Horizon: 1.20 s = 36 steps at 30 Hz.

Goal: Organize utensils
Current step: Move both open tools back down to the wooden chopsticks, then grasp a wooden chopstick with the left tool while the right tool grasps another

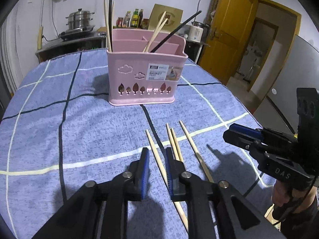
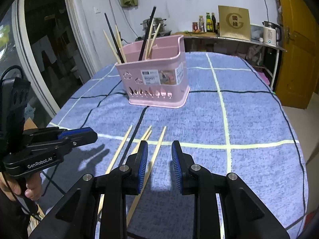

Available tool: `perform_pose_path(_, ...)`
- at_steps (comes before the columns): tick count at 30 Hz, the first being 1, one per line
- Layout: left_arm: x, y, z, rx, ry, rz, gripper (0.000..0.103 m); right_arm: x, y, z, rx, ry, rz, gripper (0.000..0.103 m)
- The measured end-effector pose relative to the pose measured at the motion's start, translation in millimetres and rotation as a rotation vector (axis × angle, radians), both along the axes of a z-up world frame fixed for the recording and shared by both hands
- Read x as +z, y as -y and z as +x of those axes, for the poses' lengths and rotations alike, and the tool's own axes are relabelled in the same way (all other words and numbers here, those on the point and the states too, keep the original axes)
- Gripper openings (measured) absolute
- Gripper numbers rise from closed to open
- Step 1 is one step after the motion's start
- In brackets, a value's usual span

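A pink utensil basket (image 1: 139, 91) (image 2: 155, 97) stands mid-table with wooden and black chopsticks upright in two compartments. Several wooden chopsticks lie loose on the cloth in front of it. My left gripper (image 1: 157, 152) is low over them, jaws apart, and the leftmost chopstick (image 1: 154, 149) runs between the pads without being pressed. A pair (image 1: 173, 139) lies just right of that gripper, and another chopstick (image 1: 190, 141) lies further right. My right gripper (image 2: 159, 153) is open, with the rightmost chopstick (image 2: 161, 139) slanting by its left finger, ungripped. Each gripper shows in the other's view (image 1: 231, 132) (image 2: 89, 134).
A blue checked cloth (image 1: 79, 129) (image 2: 249, 119) covers the table, whose edges curve off left and right. Behind it a counter holds a steamer pot (image 1: 79, 20), bottles (image 2: 207, 23) and a white kettle (image 2: 270, 32). A yellow door (image 1: 229, 35) stands at the right.
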<state>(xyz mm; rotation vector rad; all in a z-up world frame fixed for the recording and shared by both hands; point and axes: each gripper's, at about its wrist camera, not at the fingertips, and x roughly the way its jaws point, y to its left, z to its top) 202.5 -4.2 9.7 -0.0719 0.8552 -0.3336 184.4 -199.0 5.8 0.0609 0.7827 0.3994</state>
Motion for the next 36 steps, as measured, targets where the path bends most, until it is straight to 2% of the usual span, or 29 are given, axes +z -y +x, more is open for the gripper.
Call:
perform_pose_path(10,-14,13,20,-0.017,-0.039,0.029,0.022,-22,-18,14,0.027,-0.072,-0.048,0.025)
perform_pose_path(22,-15,6,26,0.000,-0.046,0.017,0.025,-40,-35,21,0.045,-0.112,-0.128,0.025)
perform_pose_path(28,-13,13,28,-0.015,-0.045,0.020,0.025,-40,-28,22,0.038,-0.112,-0.156,0.025)
perform_pose_path(36,-17,37,39,-0.047,-0.043,0.059,0.025,-40,-13,21,0.016,-0.116,-0.144,0.025)
